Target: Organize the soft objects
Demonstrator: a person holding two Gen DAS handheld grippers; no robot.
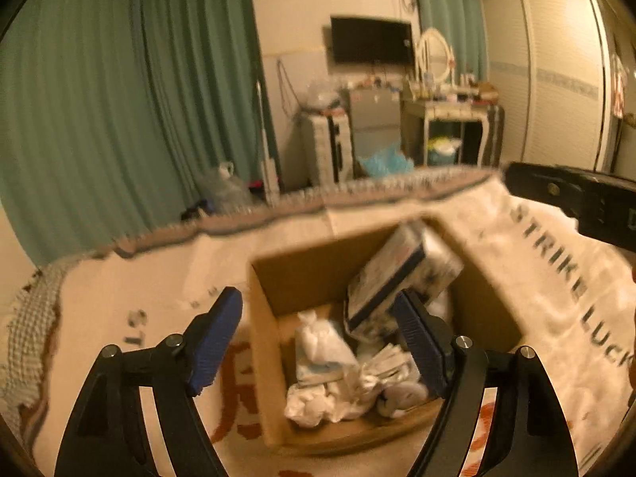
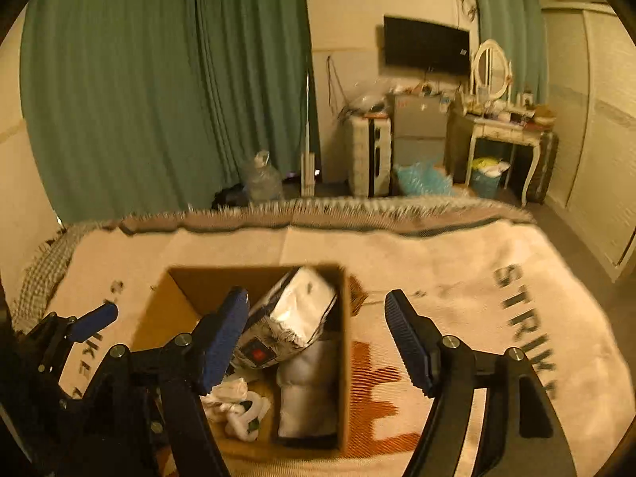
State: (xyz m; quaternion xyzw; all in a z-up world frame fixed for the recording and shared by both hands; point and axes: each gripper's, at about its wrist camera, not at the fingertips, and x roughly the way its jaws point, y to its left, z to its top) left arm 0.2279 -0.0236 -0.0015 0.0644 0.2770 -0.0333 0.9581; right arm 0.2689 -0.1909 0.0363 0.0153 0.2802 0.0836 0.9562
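An open cardboard box [image 1: 264, 318] sits on a bed blanket and also shows in the right wrist view [image 2: 159, 318]. Inside lie a tilted blue-and-white tissue pack [image 1: 397, 274], white plastic bags [image 1: 322, 349] and crumpled white soft items [image 1: 318, 401]. From the right the tissue pack [image 2: 298, 310], a white folded pack [image 2: 306, 389] and white socks [image 2: 238, 401] show. My left gripper [image 1: 318, 342] is open and empty above the box. My right gripper [image 2: 318, 338] is open and empty above the box's right wall. The left gripper's finger [image 2: 95, 318] shows at the left.
The cream blanket [image 2: 457, 278] with dark lettering and orange print covers the bed. The right gripper's black body [image 1: 576, 198] is at the right edge. Beyond the bed stand green curtains [image 2: 159, 79], a water jug [image 2: 262, 179], a small fridge [image 2: 417, 135] and a dressing table [image 2: 501, 131].
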